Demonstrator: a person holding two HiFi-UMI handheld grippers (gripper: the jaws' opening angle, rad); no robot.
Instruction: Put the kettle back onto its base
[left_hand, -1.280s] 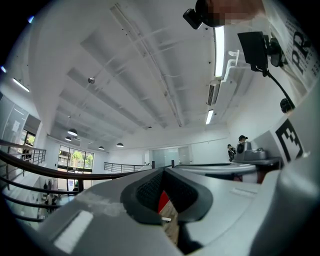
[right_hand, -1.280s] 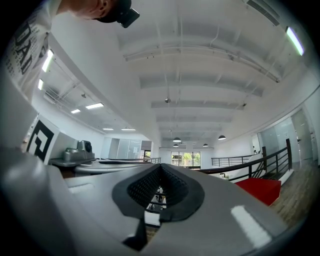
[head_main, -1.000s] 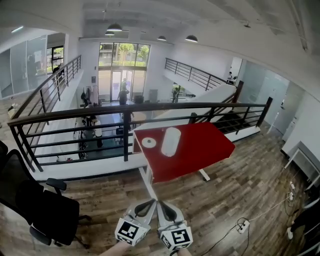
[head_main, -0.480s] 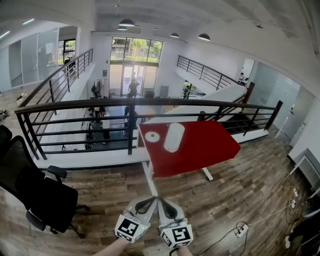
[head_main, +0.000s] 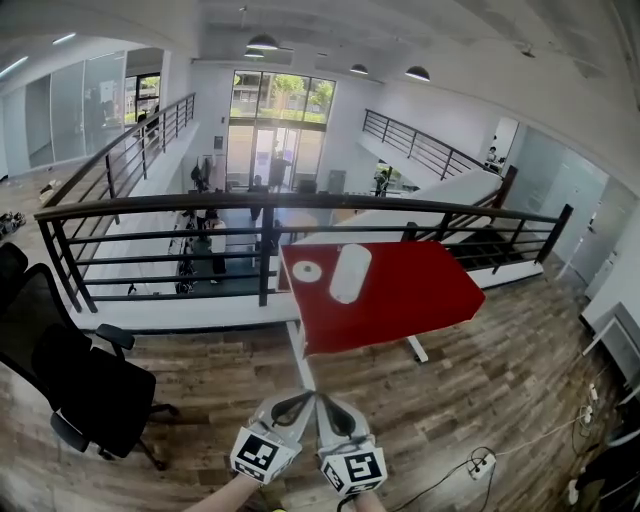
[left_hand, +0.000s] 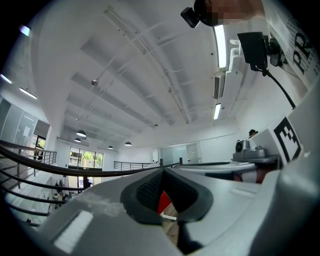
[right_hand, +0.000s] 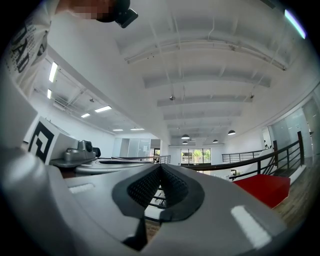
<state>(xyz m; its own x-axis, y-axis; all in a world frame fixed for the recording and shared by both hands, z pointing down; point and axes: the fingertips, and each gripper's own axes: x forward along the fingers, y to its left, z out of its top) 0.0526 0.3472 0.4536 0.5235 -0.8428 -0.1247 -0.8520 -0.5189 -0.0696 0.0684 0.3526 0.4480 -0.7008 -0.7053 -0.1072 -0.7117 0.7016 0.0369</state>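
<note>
A white kettle (head_main: 350, 273) stands on the red table (head_main: 420, 300) beyond me, with its round white base (head_main: 307, 271) just to its left; the two are apart. Both grippers are low in the head view, side by side and far short of the table. My left gripper (head_main: 302, 400) is shut with nothing in it, and my right gripper (head_main: 322, 402) is shut and empty too. In the left gripper view the jaws (left_hand: 162, 171) meet at their tips, with a sliver of red table behind them. The right gripper (right_hand: 161, 167) also has its jaws together, and the red table (right_hand: 262, 189) lies off to its right.
A black metal railing (head_main: 265, 212) runs behind the table, over a drop to a lower floor. A black office chair (head_main: 80, 385) stands at the left. On the wooden floor at the right lie a power strip (head_main: 487, 458) and cables.
The table, kettle and railing have shifted slightly right in the head view, and the chair shows more. Both grippers stay shut, side by side at the bottom.
</note>
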